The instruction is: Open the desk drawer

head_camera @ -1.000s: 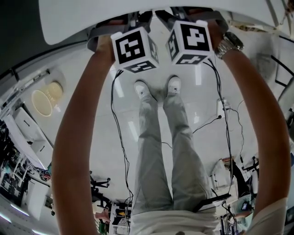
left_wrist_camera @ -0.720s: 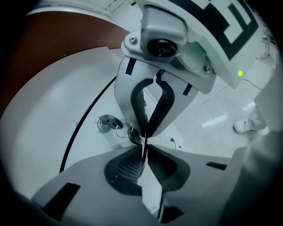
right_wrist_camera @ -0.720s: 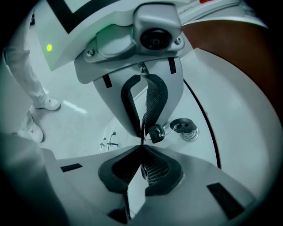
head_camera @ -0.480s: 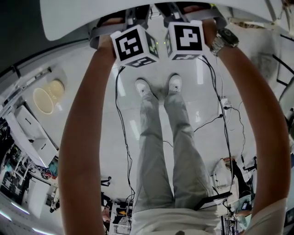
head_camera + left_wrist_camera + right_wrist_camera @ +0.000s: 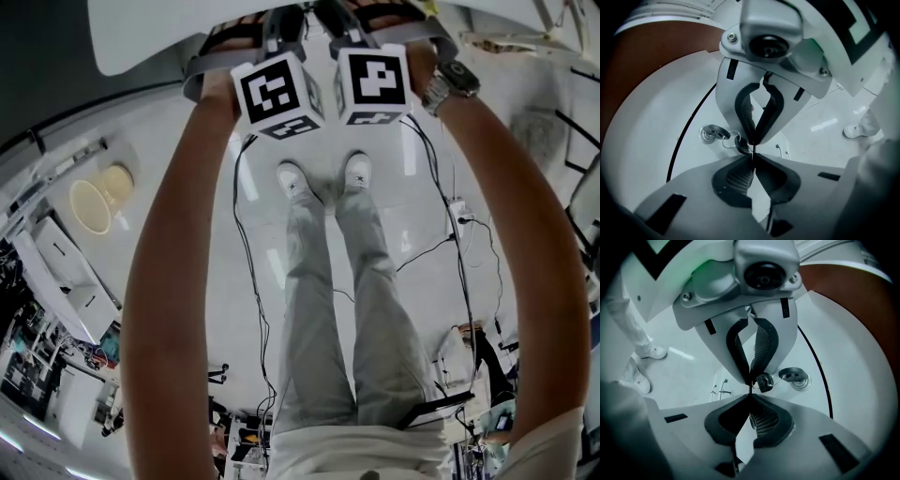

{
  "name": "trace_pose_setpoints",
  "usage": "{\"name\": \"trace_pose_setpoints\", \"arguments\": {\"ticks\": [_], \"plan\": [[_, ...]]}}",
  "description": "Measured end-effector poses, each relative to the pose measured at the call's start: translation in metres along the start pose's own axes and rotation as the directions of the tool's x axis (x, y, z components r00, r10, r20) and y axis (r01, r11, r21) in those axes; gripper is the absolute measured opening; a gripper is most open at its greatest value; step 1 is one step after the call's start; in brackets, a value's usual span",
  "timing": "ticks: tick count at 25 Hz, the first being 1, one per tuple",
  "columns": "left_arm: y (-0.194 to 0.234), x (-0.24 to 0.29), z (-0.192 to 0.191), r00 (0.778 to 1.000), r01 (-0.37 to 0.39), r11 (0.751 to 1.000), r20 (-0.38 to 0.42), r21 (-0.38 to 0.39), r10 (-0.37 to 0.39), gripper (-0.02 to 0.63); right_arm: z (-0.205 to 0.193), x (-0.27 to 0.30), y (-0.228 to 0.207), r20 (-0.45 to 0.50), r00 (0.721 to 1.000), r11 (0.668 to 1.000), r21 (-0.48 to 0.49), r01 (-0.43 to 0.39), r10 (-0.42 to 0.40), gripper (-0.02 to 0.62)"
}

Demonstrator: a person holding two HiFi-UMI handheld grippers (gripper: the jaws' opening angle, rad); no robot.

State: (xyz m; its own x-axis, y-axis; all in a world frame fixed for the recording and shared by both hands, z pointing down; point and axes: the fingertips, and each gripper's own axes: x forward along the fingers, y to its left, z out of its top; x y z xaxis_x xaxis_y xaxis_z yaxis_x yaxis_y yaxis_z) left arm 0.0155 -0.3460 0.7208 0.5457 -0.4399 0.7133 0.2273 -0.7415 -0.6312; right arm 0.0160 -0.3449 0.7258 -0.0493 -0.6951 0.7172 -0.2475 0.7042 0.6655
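Note:
In the head view both grippers reach under the white desk top point(image 5: 169, 33). Only the left marker cube point(image 5: 277, 94) and the right marker cube point(image 5: 375, 82) show; the jaws are hidden there. The left gripper point(image 5: 753, 152) rests its tips against the glossy white drawer front point(image 5: 661, 122), which mirrors it. Its jaws are closing, tips together, with nothing plainly between them. A round lock point(image 5: 710, 133) with a hanging key point(image 5: 739, 144) sits just left of them. The right gripper point(image 5: 750, 391) is shut, tips on the drawer front point(image 5: 843, 357), with a lock point(image 5: 796, 377) and key point(image 5: 764, 380) just to their right.
The person's legs and white shoes point(image 5: 295, 180) stand below the grippers on a pale floor. Cables point(image 5: 244, 281) run along it to a power strip point(image 5: 453, 220). A round beige bowl-like thing point(image 5: 92, 204) lies at the left. A dark seam point(image 5: 689, 131) curves across the drawer front.
Both marker cubes have shifted slightly up toward the desk edge. The right cube has rolled a little, so its top face now looks squarer.

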Motion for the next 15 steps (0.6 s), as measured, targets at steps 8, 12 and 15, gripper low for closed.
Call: {"name": "trace_pose_setpoints", "arguments": {"ticks": [8, 12, 15], "plan": [[-0.012, -0.007, 0.004, 1.000, 0.015, 1.000, -0.012, -0.015, -0.015, 0.026, 0.000, -0.010, 0.011, -0.004, 1.000, 1.000, 0.024, -0.003, 0.003, 0.035], [-0.024, -0.013, 0.007, 1.000, 0.020, 1.000, -0.001, -0.006, -0.020, 0.026, 0.001, -0.017, 0.022, -0.002, 1.000, 0.999, 0.043, -0.018, 0.018, 0.035], [-0.031, -0.017, 0.008, 1.000, 0.023, 1.000, -0.002, -0.005, -0.023, 0.026, 0.002, -0.022, 0.029, -0.002, 1.000, 0.998, 0.051, -0.026, 0.026, 0.035]]}}
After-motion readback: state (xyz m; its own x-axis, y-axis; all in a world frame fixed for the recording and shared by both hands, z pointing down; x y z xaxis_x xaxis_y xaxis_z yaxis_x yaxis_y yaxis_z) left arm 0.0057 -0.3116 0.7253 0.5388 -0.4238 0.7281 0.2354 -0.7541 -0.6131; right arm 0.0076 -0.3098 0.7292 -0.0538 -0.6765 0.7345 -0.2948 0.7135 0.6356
